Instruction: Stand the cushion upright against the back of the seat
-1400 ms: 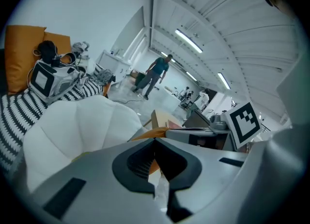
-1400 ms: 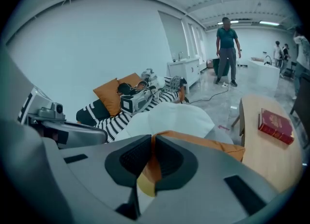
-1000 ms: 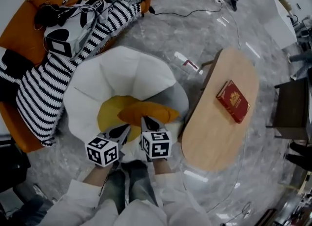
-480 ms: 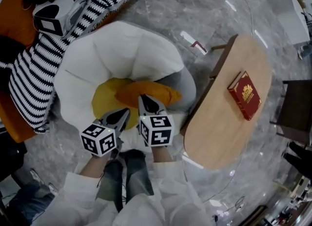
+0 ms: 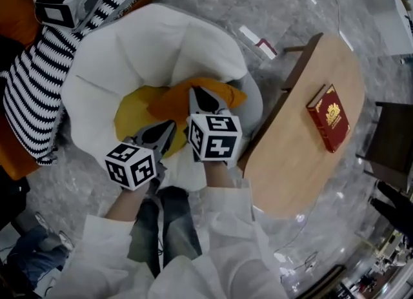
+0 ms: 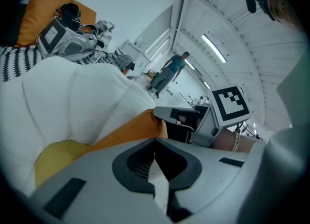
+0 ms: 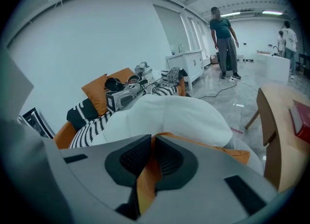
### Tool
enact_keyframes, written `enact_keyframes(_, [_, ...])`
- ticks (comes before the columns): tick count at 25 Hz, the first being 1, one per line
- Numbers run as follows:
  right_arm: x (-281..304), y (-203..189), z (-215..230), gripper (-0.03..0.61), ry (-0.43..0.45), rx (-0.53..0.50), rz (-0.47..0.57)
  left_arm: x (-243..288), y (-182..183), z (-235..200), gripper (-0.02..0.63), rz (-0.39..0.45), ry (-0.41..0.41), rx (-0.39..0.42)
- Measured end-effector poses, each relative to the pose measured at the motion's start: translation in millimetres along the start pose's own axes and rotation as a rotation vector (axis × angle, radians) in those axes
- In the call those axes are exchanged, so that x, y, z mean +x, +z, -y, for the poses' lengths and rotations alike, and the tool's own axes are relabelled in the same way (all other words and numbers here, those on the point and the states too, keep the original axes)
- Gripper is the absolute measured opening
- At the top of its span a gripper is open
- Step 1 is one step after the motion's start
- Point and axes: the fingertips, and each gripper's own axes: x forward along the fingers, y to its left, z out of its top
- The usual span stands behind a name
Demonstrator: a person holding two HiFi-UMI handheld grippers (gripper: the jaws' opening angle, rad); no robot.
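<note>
An orange cushion (image 5: 169, 105) lies tilted across the yellow seat pad (image 5: 131, 122) of a white puffy chair (image 5: 148, 46). My right gripper (image 5: 201, 94) is shut on the cushion's near edge; in the right gripper view orange fabric (image 7: 147, 179) is pinched between the pads of this gripper (image 7: 151, 138). My left gripper (image 5: 166, 128) hovers just left of it over the yellow pad. Its own view shows its tips (image 6: 156, 140) meeting, with nothing clearly gripped. The cushion (image 6: 131, 131) runs past them to the right gripper (image 6: 180, 118).
A wooden oval table (image 5: 303, 162) with a red book (image 5: 330, 117) stands close on the chair's right. A striped blanket (image 5: 32, 91) and a white-and-black bag (image 5: 58, 0) lie on an orange sofa (image 5: 11, 13) at left. People (image 7: 223, 39) stand far off.
Both grippers have pushed further into the seat. The orange cushion has come along with the right gripper toward the chair's back. The head view has drawn in closer over the chair.
</note>
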Motion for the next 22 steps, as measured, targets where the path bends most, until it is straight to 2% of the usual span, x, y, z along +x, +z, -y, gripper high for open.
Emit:
enact_keyframes(3, [3.5, 4.0, 7.5, 0.034, -0.01, 0.001, 0.004, 5.3, 5.8, 5.0, 0.008, 0.007, -0.01, 0.004])
enact_keyframes(8, [5.1, 5.2, 1.3, 0.034, 0.039, 0.025, 0.003, 9.6, 16.7, 11.8, 0.008, 0.017, -0.026, 0.001])
enact_keyframes(16, [-6.2, 2.4, -4.4, 0.039, 0.044, 0.022, -0.021, 6.5, 20.8, 24.7, 0.008, 0.014, -0.058, 0.006])
enact_keyframes(22, [-15.1, 2.5, -12.5, 0.148, 0.072, 0.023, -0.048, -0.2, 21.1, 33.3, 0.008, 0.022, -0.062, -0.009])
